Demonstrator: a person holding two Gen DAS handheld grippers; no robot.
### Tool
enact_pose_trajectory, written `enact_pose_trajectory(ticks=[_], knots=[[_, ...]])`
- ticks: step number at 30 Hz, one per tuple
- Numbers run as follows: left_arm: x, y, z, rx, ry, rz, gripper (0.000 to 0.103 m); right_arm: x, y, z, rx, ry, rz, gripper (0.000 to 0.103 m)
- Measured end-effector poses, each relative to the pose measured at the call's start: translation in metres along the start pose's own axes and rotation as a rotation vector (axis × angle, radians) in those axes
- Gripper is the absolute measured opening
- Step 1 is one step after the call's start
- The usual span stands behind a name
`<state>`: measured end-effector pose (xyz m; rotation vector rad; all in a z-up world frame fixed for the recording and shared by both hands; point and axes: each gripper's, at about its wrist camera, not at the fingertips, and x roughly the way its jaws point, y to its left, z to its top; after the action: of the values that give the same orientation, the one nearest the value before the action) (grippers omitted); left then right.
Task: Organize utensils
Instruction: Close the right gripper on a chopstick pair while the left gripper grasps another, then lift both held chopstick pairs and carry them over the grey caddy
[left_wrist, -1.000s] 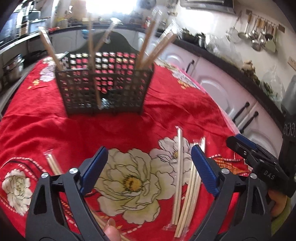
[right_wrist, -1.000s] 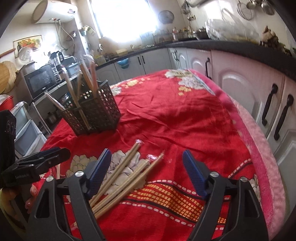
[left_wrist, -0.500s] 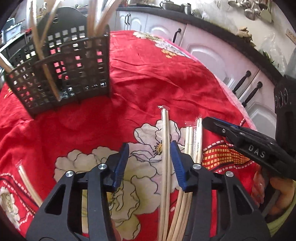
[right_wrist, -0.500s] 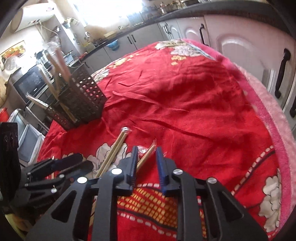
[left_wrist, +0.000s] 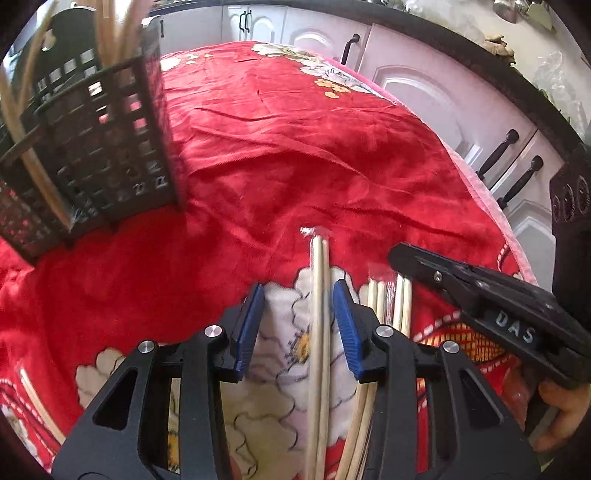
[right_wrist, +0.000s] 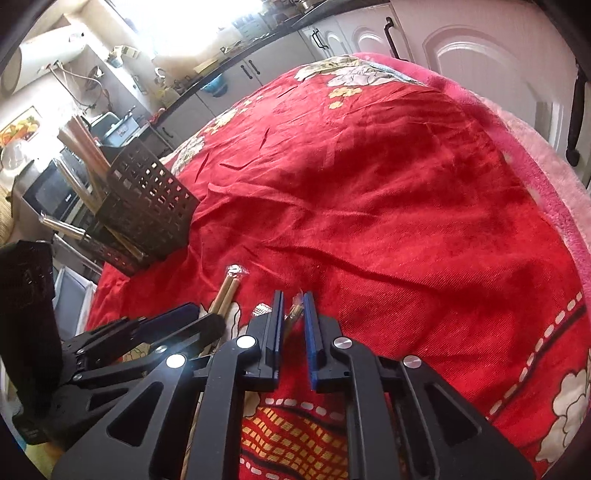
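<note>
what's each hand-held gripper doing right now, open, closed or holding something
left hand-held gripper: open and closing, wrapped chopstick pair between its jaws, not yet pinched.
right hand-held gripper: closing on another wrapped chopstick pair; contact cannot be told.

White cabinets (left_wrist: 424, 92) under a dark counter; bright, perhaps window, light (right_wrist: 177, 26) behind.

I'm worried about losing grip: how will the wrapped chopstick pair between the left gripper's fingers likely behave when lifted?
The wrapped chopstick pair looks thin, straight and wooden, so probably stiff and light. Its clear wrapper may be slippery against the closing left gripper's fingers. The sticks are long and seem to be gripped near one end, so the free end could droop or swing.
</note>
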<state>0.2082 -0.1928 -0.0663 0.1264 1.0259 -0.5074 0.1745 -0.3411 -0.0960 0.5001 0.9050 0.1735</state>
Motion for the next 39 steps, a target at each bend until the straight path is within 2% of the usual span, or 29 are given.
enact_pose_trajectory(ticks=[6, 11, 16, 20, 26, 39], knots=[[0.011, -0.009, 0.013, 0.013, 0.007, 0.023, 0.024, -0.011, -0.008, 0.004, 0.026, -0.033, 0.025, 0.01], [0.019, -0.01, 0.023, 0.001, 0.012, 0.02, 0.016, -0.025, -0.002, 0.008, -0.004, -0.068, 0.04, 0.009], [0.018, 0.004, 0.025, -0.058, 0.028, -0.025, 0.004, -0.042, 0.011, 0.011, -0.056, -0.119, 0.053, 0.009], [0.007, 0.017, 0.023, -0.113, 0.022, -0.071, 0.003, -0.057, 0.028, 0.013, -0.113, -0.171, 0.065, 0.008], [-0.036, 0.034, 0.022, -0.141, -0.075, -0.1, 0.003, -0.078, 0.055, 0.014, -0.189, -0.224, 0.094, 0.007], [-0.153, 0.087, 0.017, -0.208, -0.376, -0.017, 0.003, -0.118, 0.125, 0.017, -0.35, -0.317, 0.191, 0.006]])
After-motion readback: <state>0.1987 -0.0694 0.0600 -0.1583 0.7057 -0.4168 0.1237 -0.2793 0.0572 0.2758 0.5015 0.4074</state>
